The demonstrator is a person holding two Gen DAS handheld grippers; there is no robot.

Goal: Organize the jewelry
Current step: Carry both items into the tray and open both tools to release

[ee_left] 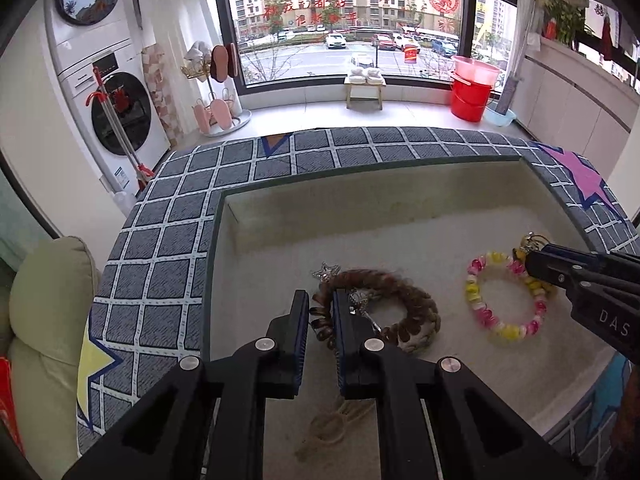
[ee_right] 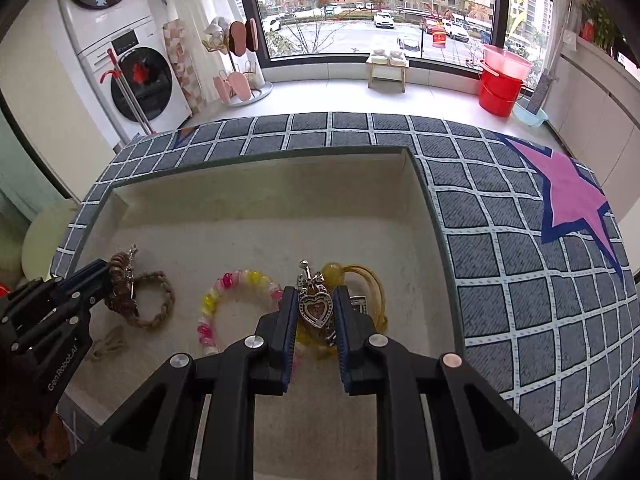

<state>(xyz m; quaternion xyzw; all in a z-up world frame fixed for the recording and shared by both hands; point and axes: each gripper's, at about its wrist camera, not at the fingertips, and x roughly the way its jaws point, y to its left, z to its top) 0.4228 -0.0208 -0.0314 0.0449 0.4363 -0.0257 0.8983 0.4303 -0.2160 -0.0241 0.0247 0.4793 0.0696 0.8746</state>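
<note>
A cream tray (ee_left: 280, 232) holds the jewelry. My left gripper (ee_left: 321, 304) is shut on a brown coiled hair tie (ee_left: 322, 322) with silver star charms (ee_left: 327, 272), which lies against a braided brown ring (ee_left: 416, 308). A pink and yellow bead bracelet (ee_left: 500, 328) lies to the right. My right gripper (ee_right: 314, 304) is shut on a silver heart pendant (ee_right: 316, 309), over a yellow bead hair tie (ee_right: 360, 276). The bracelet (ee_right: 228, 288) and the braided ring (ee_right: 156, 300) lie to its left, by the left gripper (ee_right: 100, 276).
The tray (ee_right: 424, 184) sits on a grey checked cloth (ee_left: 160, 240) with a pink star (ee_right: 568, 200). A loose tan cord (ee_left: 332, 424) lies near the tray's front. Beyond are washing machines (ee_left: 108, 112), a red bucket (ee_left: 472, 96), a stool (ee_left: 364, 88) and a window.
</note>
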